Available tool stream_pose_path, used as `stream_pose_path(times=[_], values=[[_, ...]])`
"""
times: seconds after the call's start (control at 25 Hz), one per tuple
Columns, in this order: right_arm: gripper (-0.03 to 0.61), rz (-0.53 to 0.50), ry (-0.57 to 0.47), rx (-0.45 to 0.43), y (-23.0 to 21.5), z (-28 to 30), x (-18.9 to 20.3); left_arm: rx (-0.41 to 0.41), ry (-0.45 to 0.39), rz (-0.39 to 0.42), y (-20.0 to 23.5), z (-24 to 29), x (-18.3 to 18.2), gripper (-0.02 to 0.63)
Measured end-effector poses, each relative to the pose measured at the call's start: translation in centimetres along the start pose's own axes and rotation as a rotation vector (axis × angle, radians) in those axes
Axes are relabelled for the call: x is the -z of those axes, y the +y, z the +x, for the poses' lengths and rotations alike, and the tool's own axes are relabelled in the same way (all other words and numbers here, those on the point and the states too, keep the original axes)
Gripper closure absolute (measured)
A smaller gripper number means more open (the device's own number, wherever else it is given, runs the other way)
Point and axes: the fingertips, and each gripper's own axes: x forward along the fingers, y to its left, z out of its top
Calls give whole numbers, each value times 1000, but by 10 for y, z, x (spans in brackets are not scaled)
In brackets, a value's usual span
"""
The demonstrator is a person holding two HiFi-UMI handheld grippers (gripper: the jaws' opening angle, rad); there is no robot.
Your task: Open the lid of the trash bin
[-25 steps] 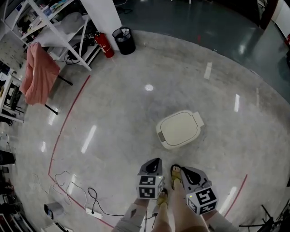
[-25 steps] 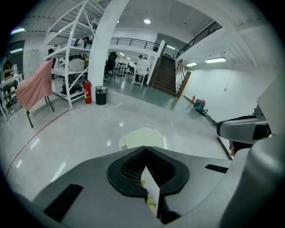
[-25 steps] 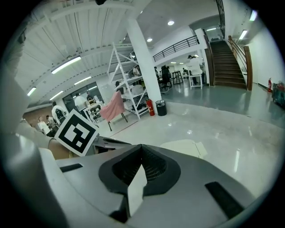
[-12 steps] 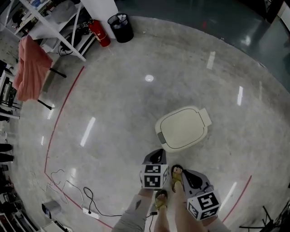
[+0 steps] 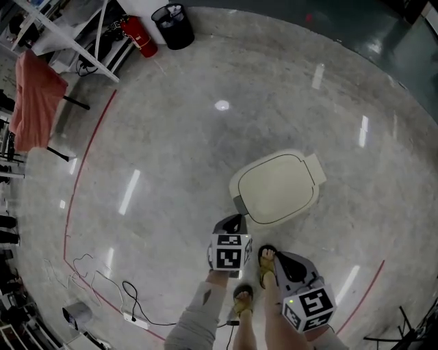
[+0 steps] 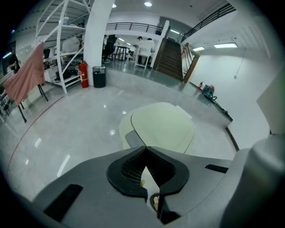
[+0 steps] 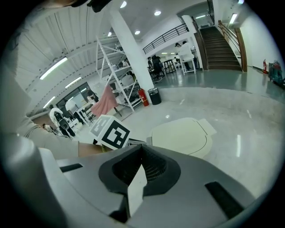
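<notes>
A cream trash bin (image 5: pixel 277 186) stands on the concrete floor with its lid down flat and a grey tab (image 5: pixel 241 205) at its near-left corner. My left gripper (image 5: pixel 236 220) hangs just short of that corner, shut and empty. In the left gripper view the bin (image 6: pixel 162 127) lies straight ahead of the closed left gripper (image 6: pixel 144 148). My right gripper (image 5: pixel 279 257) is lower and farther back, beside a sandalled foot (image 5: pixel 265 265), also shut with nothing in it. The right gripper view shows the bin (image 7: pixel 182 136) beyond the right gripper (image 7: pixel 141 146) and the left gripper's marker cube (image 7: pixel 110 132).
A black wastebasket (image 5: pixel 171 17), a red fire extinguisher (image 5: pixel 137 35) and a white rack (image 5: pixel 61 34) stand at the far left. A pink cloth (image 5: pixel 34 99) hangs on a stand. Cables and a power strip (image 5: pixel 133 316) lie at the lower left, inside a red floor line (image 5: pixel 82 171).
The bin has come nearer in the head view. My left gripper has moved forward to the bin's near-left corner; the right gripper has stayed low beside the feet.
</notes>
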Motion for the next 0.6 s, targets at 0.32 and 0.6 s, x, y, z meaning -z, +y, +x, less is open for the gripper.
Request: stream_pose_path(times=[0.32,0.6], values=[[575,8,16,-6,-8,3,11,-14,28,-25,5,23,10,612],[575,24,24,-11,-6,5,14,-12,46,-60,10,27,14,611]])
